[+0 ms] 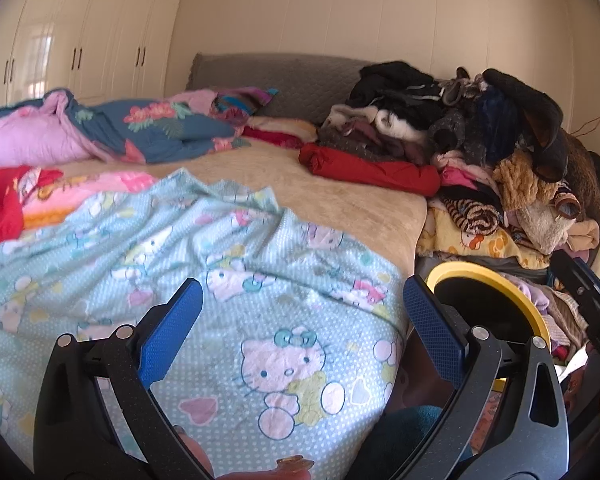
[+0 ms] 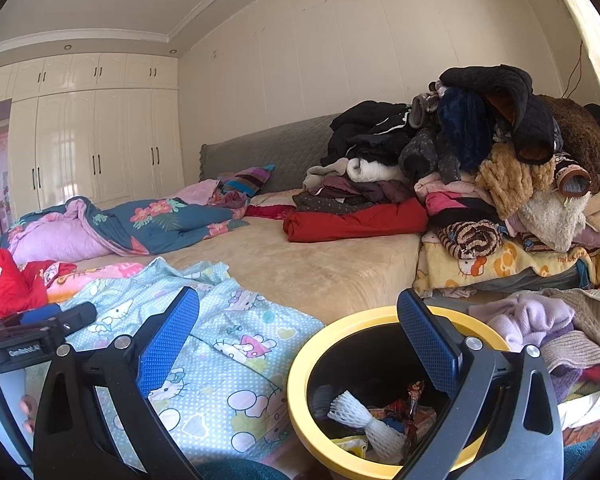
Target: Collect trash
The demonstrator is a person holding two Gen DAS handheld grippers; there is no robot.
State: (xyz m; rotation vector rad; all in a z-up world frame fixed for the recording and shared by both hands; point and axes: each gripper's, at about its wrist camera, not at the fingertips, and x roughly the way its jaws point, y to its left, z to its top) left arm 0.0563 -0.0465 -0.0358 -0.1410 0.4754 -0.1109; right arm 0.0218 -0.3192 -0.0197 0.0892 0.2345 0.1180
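A black bin with a yellow rim (image 2: 300,392) stands beside the bed at the lower right of the right wrist view. Inside lie a white foam fruit net (image 2: 364,420) and several crumpled snack wrappers (image 2: 412,408). My right gripper (image 2: 300,344) hangs open just above the bin's left rim, with nothing between its fingers. The same yellow rim (image 1: 460,270) shows behind my left gripper's right finger. My left gripper (image 1: 304,332) is open over the pale blue cartoon-cat blanket (image 1: 220,280), holding nothing. The left gripper's body (image 2: 40,328) appears at the left edge of the right wrist view.
A tall heap of clothes (image 2: 500,168) covers the bed's right side, with a folded red garment (image 2: 356,220) in front. A flowered quilt (image 1: 140,128) lies at the far left. More clothes (image 2: 560,332) sit right of the bin. White wardrobes (image 2: 92,140) line the far wall.
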